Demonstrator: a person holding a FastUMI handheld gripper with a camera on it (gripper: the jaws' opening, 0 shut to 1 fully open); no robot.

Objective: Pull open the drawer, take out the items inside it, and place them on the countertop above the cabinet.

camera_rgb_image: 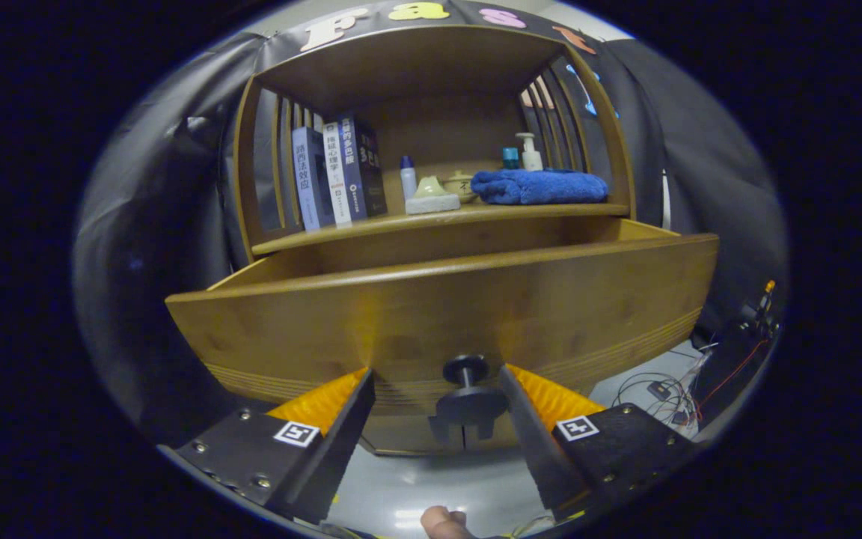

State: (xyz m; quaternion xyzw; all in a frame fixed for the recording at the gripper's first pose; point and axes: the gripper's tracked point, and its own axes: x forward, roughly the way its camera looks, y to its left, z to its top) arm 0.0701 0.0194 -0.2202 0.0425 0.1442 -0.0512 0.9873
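Note:
The wooden cabinet's drawer stands pulled out toward me, and its tall front panel hides whatever lies inside. A dark round knob sticks out low on that panel. My gripper is open, its fingers on either side of the knob. The left finger is well clear of it, while the right finger is close beside its disc. The countertop runs above and behind the drawer, under the cabinet's hood.
On the countertop stand upright books, a small bottle, a pale dish, a folded blue towel and a pump bottle. Loose cables lie on the floor at the right. A person's fingertip shows below the fingers.

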